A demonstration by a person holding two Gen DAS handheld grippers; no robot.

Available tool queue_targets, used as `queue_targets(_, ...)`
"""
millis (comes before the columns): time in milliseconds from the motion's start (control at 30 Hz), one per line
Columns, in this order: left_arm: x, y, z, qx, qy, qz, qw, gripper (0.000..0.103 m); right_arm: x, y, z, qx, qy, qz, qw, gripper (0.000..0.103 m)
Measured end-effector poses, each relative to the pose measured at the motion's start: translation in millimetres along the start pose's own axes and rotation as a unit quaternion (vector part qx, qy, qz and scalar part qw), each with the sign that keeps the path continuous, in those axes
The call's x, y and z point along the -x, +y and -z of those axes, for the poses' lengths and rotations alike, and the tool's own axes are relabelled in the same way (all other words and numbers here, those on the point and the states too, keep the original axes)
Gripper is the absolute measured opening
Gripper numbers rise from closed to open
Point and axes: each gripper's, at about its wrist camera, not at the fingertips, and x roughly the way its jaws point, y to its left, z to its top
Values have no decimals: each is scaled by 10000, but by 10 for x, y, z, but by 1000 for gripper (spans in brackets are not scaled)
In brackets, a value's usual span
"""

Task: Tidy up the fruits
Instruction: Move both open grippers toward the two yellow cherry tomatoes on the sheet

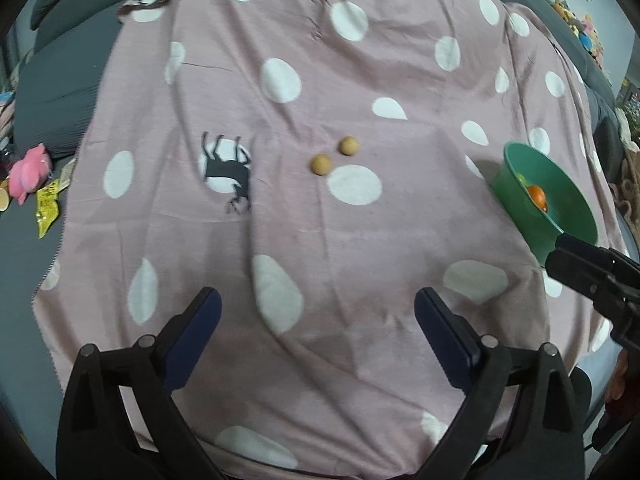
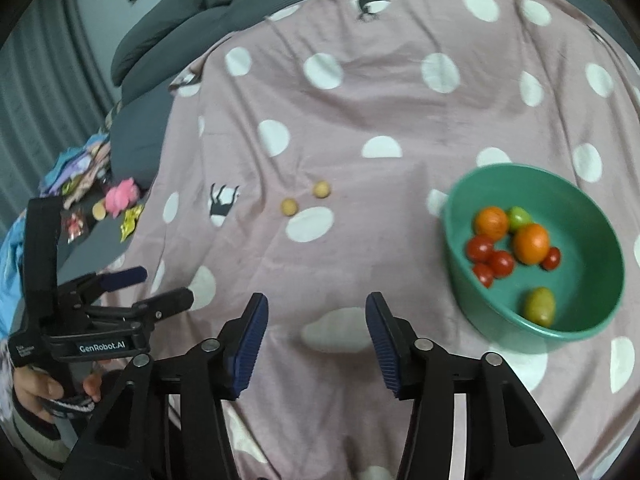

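Both tools hang over the bed with nothing in them: the left gripper (image 1: 316, 312) spread wide, the right gripper (image 2: 314, 320) parted too. Ahead on the pink spotted blanket (image 2: 360, 128) lie two tan round fruits (image 2: 289, 207) (image 2: 321, 189) side by side, well apart from the green bowl (image 2: 600, 240) of tomatoes (image 2: 490, 260) and oranges (image 2: 530, 243).

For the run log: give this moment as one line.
left gripper: open, empty | right gripper: open, empty | two tan fruits on blanket | green bowl: fruit inside
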Motion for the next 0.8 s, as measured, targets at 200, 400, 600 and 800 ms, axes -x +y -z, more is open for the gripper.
queue_targets(200,85,133,2,149,-170,-82,9997,101,-86,207,-81,221,89,-55,9997,56)
queue_targets(400,142,254,-29,341,-179,-3,9993,101,-132,332,-155,327,84,-97,9994,57)
queue_targets(600,167,313,-54,401,-248,19,9989,101,-182,404,-209,420,104,-97,9990,57)
queue_targets(800,124,360,-69,435,-231,37,9988,101,-254,434,-250,438,156,-112,9989,57)
